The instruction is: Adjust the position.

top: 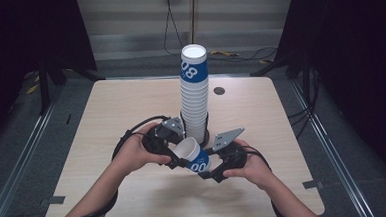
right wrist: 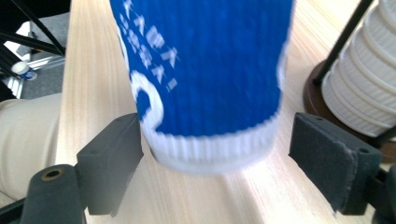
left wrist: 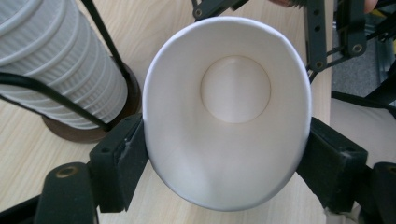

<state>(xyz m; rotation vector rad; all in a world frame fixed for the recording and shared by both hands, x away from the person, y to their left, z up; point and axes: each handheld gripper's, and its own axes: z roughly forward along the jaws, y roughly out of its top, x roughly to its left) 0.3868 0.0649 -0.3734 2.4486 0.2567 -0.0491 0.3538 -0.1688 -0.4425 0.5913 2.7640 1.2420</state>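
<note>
A blue-and-white paper cup point(top: 192, 156) lies tilted on its side between both grippers, just above the table. My left gripper point(top: 179, 157) is shut on the cup's rim; in the left gripper view its pads point(left wrist: 126, 158) squeeze the white mouth of the cup point(left wrist: 229, 116) into an oval. My right gripper point(top: 206, 169) stands open around the cup's base. In the right gripper view the blue cup point(right wrist: 205, 70) sits between the pads point(right wrist: 331, 158), with a gap on the right side.
A tall stack of white ribbed cups point(top: 194, 96), topped by a blue one, stands in a wire holder on a round brown base point(left wrist: 74, 130) just behind the grippers. The wooden table point(top: 131, 106) has a round cable hole point(top: 219, 91) at the back.
</note>
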